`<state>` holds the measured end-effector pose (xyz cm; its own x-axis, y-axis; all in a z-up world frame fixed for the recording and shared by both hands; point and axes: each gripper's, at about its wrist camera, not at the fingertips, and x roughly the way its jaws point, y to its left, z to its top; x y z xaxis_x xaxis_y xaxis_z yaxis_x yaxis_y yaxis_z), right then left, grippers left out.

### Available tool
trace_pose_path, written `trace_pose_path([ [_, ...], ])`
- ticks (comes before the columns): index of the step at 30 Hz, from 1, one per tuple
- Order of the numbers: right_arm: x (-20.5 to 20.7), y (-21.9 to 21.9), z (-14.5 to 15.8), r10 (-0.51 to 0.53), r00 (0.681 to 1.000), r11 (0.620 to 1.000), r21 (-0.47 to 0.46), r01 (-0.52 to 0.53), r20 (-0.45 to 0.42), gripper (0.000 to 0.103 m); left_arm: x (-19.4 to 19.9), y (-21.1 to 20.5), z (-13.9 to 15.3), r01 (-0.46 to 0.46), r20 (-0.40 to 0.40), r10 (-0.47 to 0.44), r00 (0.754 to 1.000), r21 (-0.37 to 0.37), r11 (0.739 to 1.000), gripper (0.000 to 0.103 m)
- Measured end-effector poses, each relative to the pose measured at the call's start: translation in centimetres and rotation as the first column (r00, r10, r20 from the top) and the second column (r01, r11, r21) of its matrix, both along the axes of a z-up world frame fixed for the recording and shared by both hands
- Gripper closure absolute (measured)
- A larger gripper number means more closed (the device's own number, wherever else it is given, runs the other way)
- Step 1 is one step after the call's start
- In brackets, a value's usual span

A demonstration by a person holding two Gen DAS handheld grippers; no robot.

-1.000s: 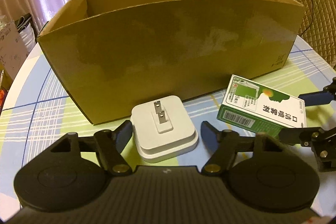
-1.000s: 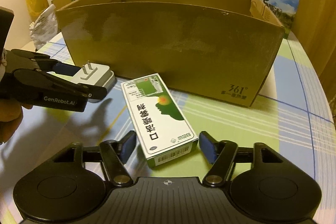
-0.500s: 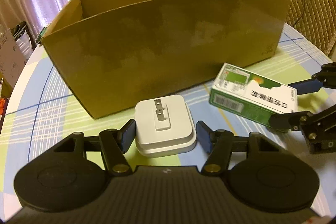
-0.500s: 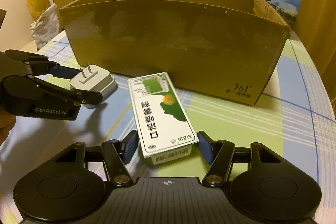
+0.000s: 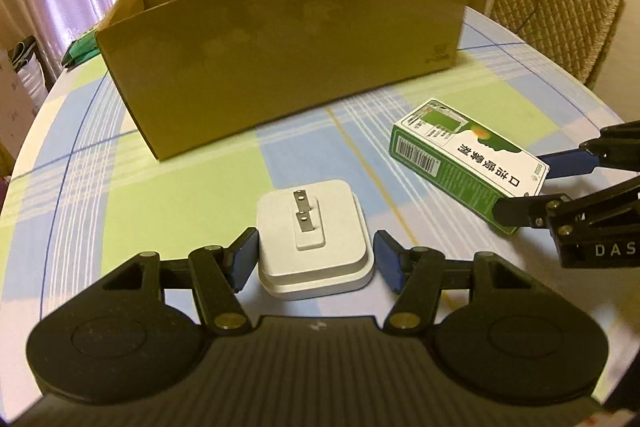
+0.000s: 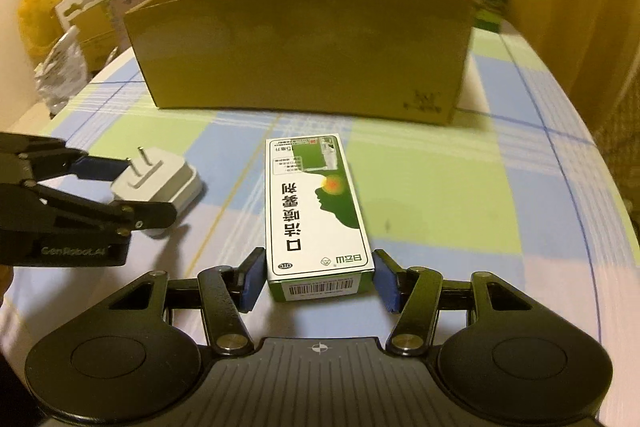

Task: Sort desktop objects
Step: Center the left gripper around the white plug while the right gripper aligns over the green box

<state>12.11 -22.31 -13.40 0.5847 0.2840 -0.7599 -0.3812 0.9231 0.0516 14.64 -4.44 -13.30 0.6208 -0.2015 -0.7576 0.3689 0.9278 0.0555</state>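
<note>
Your left gripper (image 5: pixel 314 261) straddles the white plug adapter (image 5: pixel 314 233), pads apart and just beside it. Your right gripper (image 6: pixel 318 281) likewise brackets the green-and-white box (image 6: pixel 316 207), unclamped. Both objects lie on the checked tablecloth (image 5: pixel 180 195); beyond stands the open cardboard box (image 5: pixel 288 47).

The plug (image 5: pixel 314 243) lies on the table (image 5: pixel 168 211). The small box (image 5: pixel 466 163) is at its two o'clock. The big box (image 5: pixel 288 39) stands behind both, at twelve o'clock.

Both the left gripper (image 5: pixel 314 259) and the right gripper (image 6: pixel 318 279) sit low and level, jaws spread wide, side by side
</note>
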Motion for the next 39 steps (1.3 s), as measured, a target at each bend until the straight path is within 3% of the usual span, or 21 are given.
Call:
trace_pose_path([
  [5, -1.8, -0.4, 0.2, -0.022, 1.0, 1.0, 0.004, 0.022, -0.017, 0.045, -1.5, 0.0, 0.2, 0.001, -0.002, -0.001, 1.0, -0.015, 1.0, 0.048],
  [7, -1.8, -0.7, 0.4, -0.037, 0.999, 0.999, 0.02, 0.037, -0.011, 0.028, -1.7, 0.2, 0.3, -0.011, -0.002, 0.011, 1.0, -0.024, 1.0, 0.048],
  [9, -1.8, -0.9, 0.7, -0.047, 0.999, 0.998, 0.03, 0.047, 0.013, 0.024, -1.8, 0.3, 0.4, -0.024, 0.001, 0.024, 1.0, -0.034, 0.999, 0.047],
  [18, -0.1, -0.6, 0.0, -0.025, 1.0, 1.0, 0.004, 0.024, 0.01, 0.023, -1.2, 0.5, 0.5, -0.047, 0.038, 0.049, 0.998, -0.032, 0.998, 0.038],
  [26, 0.8, 0.2, -1.0, 0.038, 0.999, 0.997, -0.063, -0.036, 0.03, 0.024, -0.8, -0.5, -0.6, -0.005, 0.024, 0.005, 1.0, 0.022, 1.0, 0.038],
  [33, 1.8, 0.9, -1.2, 0.063, 0.998, 0.996, -0.06, -0.061, 0.031, 0.026, -0.1, -0.4, -1.1, -0.023, 0.002, 0.023, 1.0, -0.002, 1.0, 0.038],
  [39, 2.7, 1.1, -1.5, 0.068, 0.998, 0.996, -0.051, -0.067, 0.012, 0.033, 0.1, -0.2, -1.0, -0.036, -0.018, 0.036, 0.999, -0.019, 0.999, 0.042],
])
